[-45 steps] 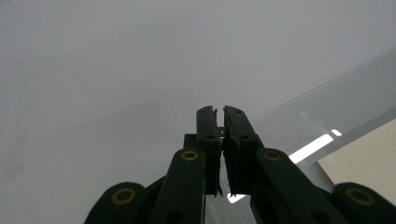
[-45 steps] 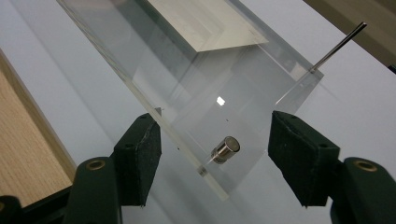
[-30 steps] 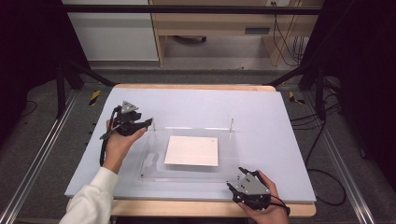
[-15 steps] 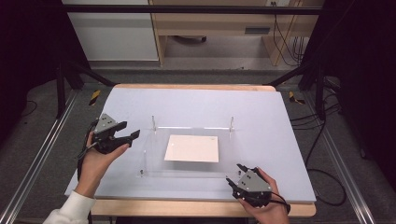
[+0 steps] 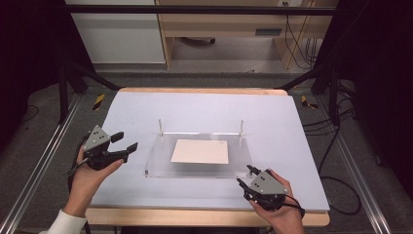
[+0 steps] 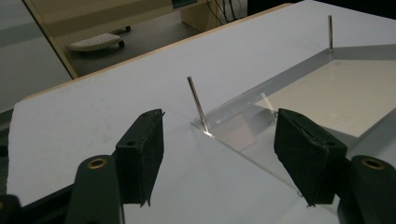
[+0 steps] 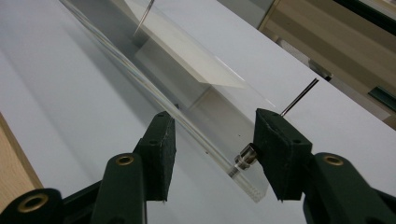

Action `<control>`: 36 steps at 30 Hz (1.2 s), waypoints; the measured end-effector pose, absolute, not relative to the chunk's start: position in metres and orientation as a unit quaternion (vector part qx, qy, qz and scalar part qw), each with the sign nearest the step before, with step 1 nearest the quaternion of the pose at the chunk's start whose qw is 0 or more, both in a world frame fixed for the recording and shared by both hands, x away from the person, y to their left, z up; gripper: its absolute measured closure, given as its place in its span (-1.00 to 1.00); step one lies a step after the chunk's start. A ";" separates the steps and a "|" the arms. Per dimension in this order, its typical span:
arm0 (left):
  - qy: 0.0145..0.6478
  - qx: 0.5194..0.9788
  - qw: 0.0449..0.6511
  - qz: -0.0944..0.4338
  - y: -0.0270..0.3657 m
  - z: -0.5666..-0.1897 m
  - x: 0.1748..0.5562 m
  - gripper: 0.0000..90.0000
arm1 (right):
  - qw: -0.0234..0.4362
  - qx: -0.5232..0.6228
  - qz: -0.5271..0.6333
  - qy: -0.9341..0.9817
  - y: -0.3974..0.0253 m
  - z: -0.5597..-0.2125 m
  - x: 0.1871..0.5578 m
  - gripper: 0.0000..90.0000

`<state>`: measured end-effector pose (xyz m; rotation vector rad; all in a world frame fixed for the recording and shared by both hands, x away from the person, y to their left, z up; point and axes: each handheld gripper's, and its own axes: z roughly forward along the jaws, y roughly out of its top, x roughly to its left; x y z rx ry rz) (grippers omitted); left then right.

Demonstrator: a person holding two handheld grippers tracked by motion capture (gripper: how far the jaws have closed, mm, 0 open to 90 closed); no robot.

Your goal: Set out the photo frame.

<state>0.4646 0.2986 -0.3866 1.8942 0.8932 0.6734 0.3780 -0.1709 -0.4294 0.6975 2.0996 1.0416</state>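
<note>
No readable text, label, brand, number or sign anywhere. Blank white sheet (image 5: 200, 151) on the clear plate (image 5: 156, 165); plain grippers too.

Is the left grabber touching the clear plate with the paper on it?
Apart. In the high view the left gripper sits open, left of the clear plate, with bare blue table between them. The left gripper view shows its jaws holding nothing.

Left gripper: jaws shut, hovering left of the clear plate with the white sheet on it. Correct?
Not quite. The left gripper has its jaws open, a wide gap between the pads in the left gripper view. The rest holds: it is left of the clear plate, and the white sheet lies on that.
</note>
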 end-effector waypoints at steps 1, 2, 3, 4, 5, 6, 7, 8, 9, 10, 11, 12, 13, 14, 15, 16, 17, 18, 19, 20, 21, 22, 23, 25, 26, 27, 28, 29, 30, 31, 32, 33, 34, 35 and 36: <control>0.359 0.769 0.452 0.275 0.300 -0.387 0.463 -0.28 | 0.340 0.269 0.402 0.806 -0.171 -0.428 0.379 0.11; 0.356 0.768 0.454 0.277 0.301 -0.387 0.461 -0.28 | 0.339 0.271 0.403 0.806 -0.171 -0.426 0.379 0.11; 0.350 0.768 0.456 0.280 0.302 -0.387 0.459 -0.28 | 0.339 0.271 0.405 0.805 -0.171 -0.425 0.380 0.11; 0.347 0.769 0.455 0.284 0.302 -0.387 0.457 -0.28 | 0.339 0.271 0.405 0.805 -0.172 -0.423 0.381 0.11; 0.343 0.771 0.454 0.286 0.303 -0.388 0.455 -0.28 | 0.338 0.271 0.406 0.804 -0.172 -0.422 0.382 0.11; 0.339 0.773 0.452 0.288 0.304 -0.389 0.454 -0.28 | 0.338 0.273 0.406 0.804 -0.172 -0.421 0.382 0.11; 0.338 0.773 0.453 0.288 0.305 -0.390 0.452 -0.28 | 0.336 0.273 0.407 0.804 -0.172 -0.419 0.383 0.11; 0.337 0.773 0.453 0.288 0.305 -0.391 0.450 -0.28 | 0.335 0.274 0.407 0.804 -0.172 -0.418 0.384 0.12; 0.335 0.774 0.452 0.290 0.306 -0.392 0.449 -0.27 | 0.336 0.274 0.406 0.805 -0.172 -0.417 0.385 0.12; 0.335 0.774 0.452 0.290 0.307 -0.394 0.447 -0.27 | 0.335 0.274 0.405 0.805 -0.172 -0.416 0.386 0.13; 0.333 0.776 0.451 0.290 0.307 -0.395 0.446 -0.27 | 0.335 0.274 0.405 0.805 -0.172 -0.415 0.387 0.13; 0.332 0.776 0.451 0.289 0.308 -0.397 0.445 -0.27 | 0.334 0.276 0.404 0.806 -0.172 -0.414 0.387 0.13; 0.330 0.778 0.449 0.289 0.308 -0.399 0.444 -0.27 | 0.333 0.276 0.403 0.806 -0.172 -0.413 0.387 0.13; 0.325 0.779 0.449 0.292 0.309 -0.400 0.444 -0.27 | 0.334 0.276 0.403 0.806 -0.172 -0.412 0.388 0.13; 0.319 0.782 0.447 0.294 0.309 -0.402 0.443 -0.27 | 0.333 0.276 0.403 0.807 -0.172 -0.411 0.389 0.14; 0.321 0.782 0.448 0.290 0.310 -0.404 0.442 -0.26 | 0.332 0.277 0.403 0.807 -0.172 -0.410 0.389 0.14; 0.325 0.782 0.447 0.287 0.310 -0.406 0.441 -0.26 | 0.332 0.276 0.403 0.807 -0.172 -0.410 0.390 0.14; 0.328 0.785 0.442 0.285 0.311 -0.407 0.440 -0.26 | 0.332 0.276 0.403 0.807 -0.172 -0.409 0.390 0.14; 0.321 0.786 0.446 0.283 0.310 -0.409 0.440 -0.26 | 0.332 0.277 0.404 0.807 -0.172 -0.409 0.390 0.14; 0.315 0.789 0.444 0.287 0.310 -0.411 0.440 -0.26 | 0.331 0.277 0.405 0.806 -0.172 -0.408 0.391 0.14; 0.310 0.791 0.443 0.286 0.309 -0.413 0.439 -0.26 | 0.331 0.278 0.405 0.806 -0.172 -0.408 0.391 0.14; 0.317 0.793 0.438 0.280 0.308 -0.415 0.436 -0.26 | 0.331 0.278 0.405 0.806 -0.172 -0.407 0.392 0.14; 0.313 0.796 0.437 0.279 0.307 -0.416 0.435 -0.26 | 0.331 0.279 0.404 0.806 -0.172 -0.406 0.392 0.14; 0.298 0.803 0.436 0.278 0.302 -0.419 0.430 -0.26 | 0.331 0.280 0.403 0.806 -0.172 -0.405 0.393 0.15; 0.290 0.805 0.436 0.278 0.299 -0.419 0.428 -0.26 | 0.331 0.280 0.403 0.806 -0.172 -0.404 0.393 0.15; 0.281 0.809 0.436 0.277 0.296 -0.419 0.426 -0.26 | 0.330 0.280 0.404 0.806 -0.172 -0.403 0.394 0.15; 0.273 0.808 0.438 0.284 0.294 -0.419 0.425 -0.25 | 0.330 0.280 0.404 0.806 -0.172 -0.403 0.395 0.15; 0.266 0.810 0.436 0.289 0.291 -0.418 0.423 -0.23 | 0.330 0.282 0.404 0.805 -0.172 -0.402 0.395 0.15; 0.256 0.812 0.437 0.290 0.288 -0.418 0.422 -0.23 | 0.330 0.283 0.403 0.805 -0.172 -0.401 0.396 0.15; 0.252 0.813 0.438 0.287 0.285 -0.418 0.421 -0.22 | 0.329 0.285 0.403 0.805 -0.172 -0.400 0.397 0.15; 0.246 0.816 0.438 0.286 0.282 -0.418 0.421 -0.21 | 0.328 0.286 0.403 0.805 -0.172 -0.399 0.397 0.15; 0.243 0.816 0.439 0.285 0.280 -0.417 0.420 -0.19 | 0.328 0.288 0.404 0.804 -0.172 -0.398 0.398 0.15; 0.241 0.814 0.444 0.286 0.278 -0.416 0.419 -0.18 | 0.327 0.289 0.403 0.805 -0.172 -0.397 0.398 0.15; 0.238 0.812 0.448 0.288 0.277 -0.415 0.419 -0.14 | 0.327 0.289 0.402 0.805 -0.172 -0.396 0.399 0.15; 0.236 0.810 0.452 0.289 0.275 -0.413 0.418 -0.13 | 0.327 0.290 0.402 0.805 -0.172 -0.396 0.399 0.15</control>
